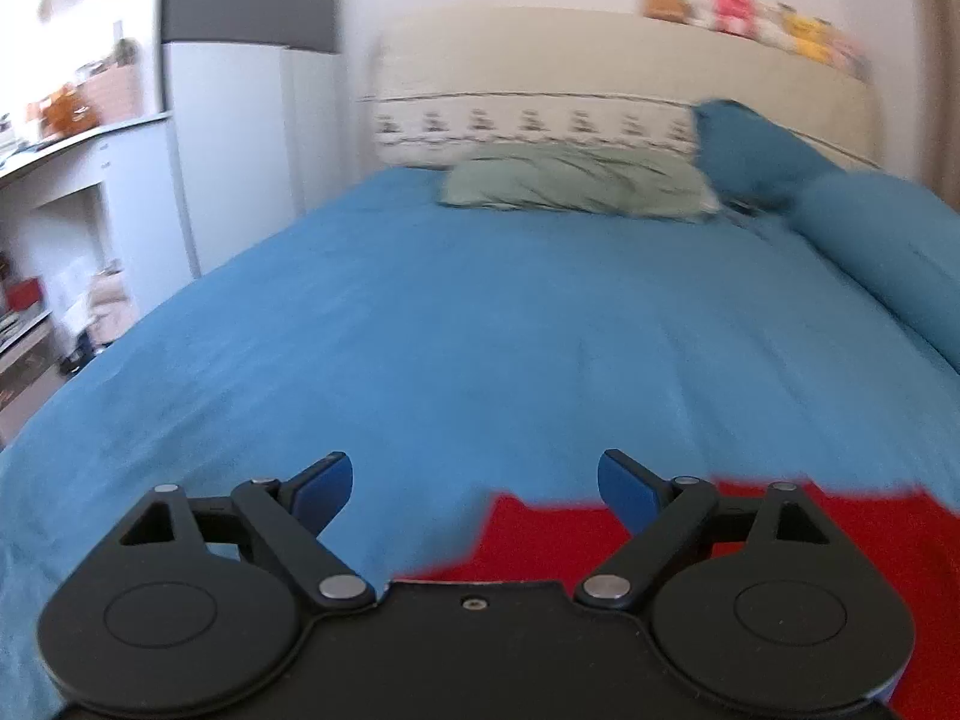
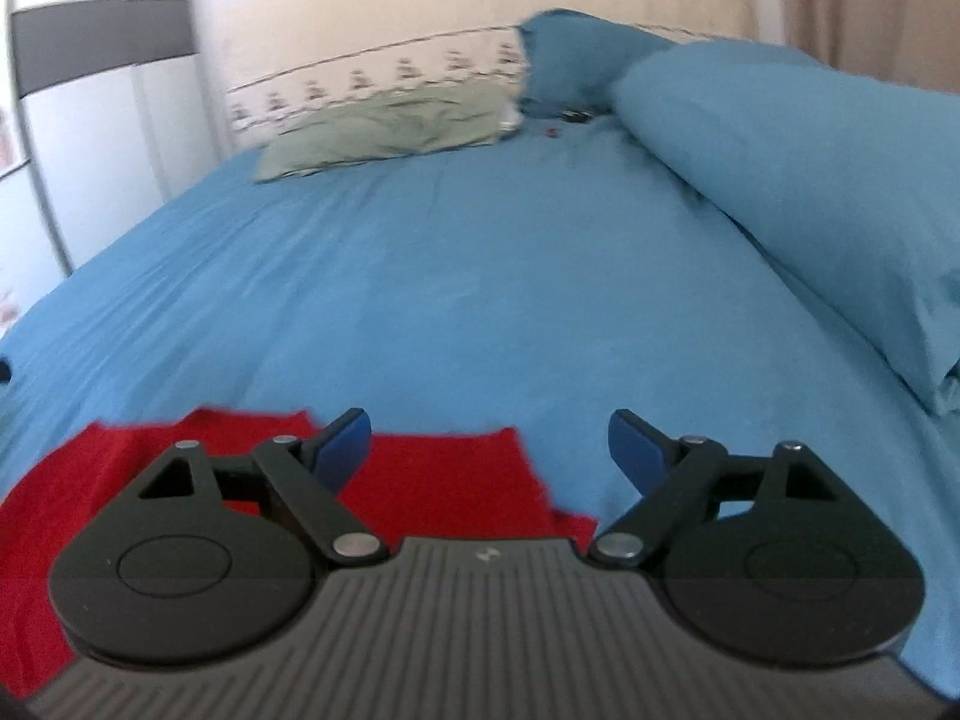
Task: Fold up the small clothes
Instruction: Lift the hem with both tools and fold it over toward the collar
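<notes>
Red garment (image 1: 750, 531): small piece of clothing, lying flat on the bed at its near edge; top edge uneven, with one corner standing a little higher in each view; blurred, so kind of garment not clear; in the right wrist view (image 2: 432, 480) spread below and left of the gripper.
Place of garment: under the right finger of the left gripper and under the left finger of the right gripper, thus between the two.
Left gripper (image 1: 475, 483): jaws spread wide, nothing between the blue pads, only sheet and a corner of red cloth seen through the gap; pointing forward and somewhat down over the bed.
Right gripper (image 2: 489, 447): jaws spread wide as well, holding nothing; red cloth and blue sheet visible through the gap; same downward slant.
Contact with garment: cannot tell whether any fingertip touches the cloth.
Bed (image 1: 480, 312): covered by a blue sheet with faint creases, filling most of both views.
Green pillow (image 1: 576, 186): flat at the head of the bed, against a patterned white pillow (image 1: 528, 126).
Blue pillow (image 1: 750, 150): upright at the headboard (image 1: 600, 54), right of the green one.
Rolled blue duvet (image 2: 810, 180): along the bed's right side.
Wardrobe (image 1: 240, 138): white with a grey band, left of the bed.
Shelves (image 1: 54, 192): far left, cluttered, blurred.
</notes>
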A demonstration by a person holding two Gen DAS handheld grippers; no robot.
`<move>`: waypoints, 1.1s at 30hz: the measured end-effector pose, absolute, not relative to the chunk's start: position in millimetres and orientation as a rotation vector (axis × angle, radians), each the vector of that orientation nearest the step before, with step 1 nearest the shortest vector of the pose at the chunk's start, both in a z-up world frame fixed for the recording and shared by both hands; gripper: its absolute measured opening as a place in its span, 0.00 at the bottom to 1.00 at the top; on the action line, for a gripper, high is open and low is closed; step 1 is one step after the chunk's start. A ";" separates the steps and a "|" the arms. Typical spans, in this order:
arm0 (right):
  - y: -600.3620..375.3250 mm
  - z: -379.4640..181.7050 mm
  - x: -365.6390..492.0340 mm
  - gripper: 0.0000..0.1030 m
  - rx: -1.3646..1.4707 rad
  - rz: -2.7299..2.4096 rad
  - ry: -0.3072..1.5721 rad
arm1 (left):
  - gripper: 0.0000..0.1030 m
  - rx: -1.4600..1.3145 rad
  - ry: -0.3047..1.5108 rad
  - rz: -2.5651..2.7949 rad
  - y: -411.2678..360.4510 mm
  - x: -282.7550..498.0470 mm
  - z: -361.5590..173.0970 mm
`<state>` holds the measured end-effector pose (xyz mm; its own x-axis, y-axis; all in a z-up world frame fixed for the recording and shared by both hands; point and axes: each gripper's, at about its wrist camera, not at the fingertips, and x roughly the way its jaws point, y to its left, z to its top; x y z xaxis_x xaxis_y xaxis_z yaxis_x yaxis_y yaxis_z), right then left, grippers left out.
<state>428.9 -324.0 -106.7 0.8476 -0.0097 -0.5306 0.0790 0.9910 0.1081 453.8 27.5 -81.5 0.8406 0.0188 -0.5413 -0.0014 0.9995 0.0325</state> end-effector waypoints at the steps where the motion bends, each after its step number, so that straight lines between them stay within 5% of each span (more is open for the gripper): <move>1: -317.6 -107.0 419.1 0.99 0.102 -0.024 0.555 | 0.89 0.048 0.590 -0.012 25.2 445.5 -84.6; 11: -289.2 -129.1 387.9 0.95 -0.053 0.013 0.609 | 0.86 0.182 0.693 -0.109 8.3 419.1 -124.6; 20: -301.0 -173.5 392.9 0.82 -0.062 -0.077 0.757 | 0.79 0.169 0.803 -0.055 26.9 426.1 -169.8; 31: -304.4 -152.3 379.2 0.81 -0.106 -0.129 0.770 | 0.78 0.146 0.766 -0.007 24.8 414.0 -144.3; 33: -304.0 -135.3 364.9 0.81 -0.093 -0.113 0.752 | 0.88 0.127 0.732 -0.041 16.3 403.7 -126.8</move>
<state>364.9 -303.9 -135.3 0.7245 -0.1351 -0.6759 0.0688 0.9899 -0.1242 403.7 16.3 -126.8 0.7435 0.0070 -0.6687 0.0818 0.9915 0.1013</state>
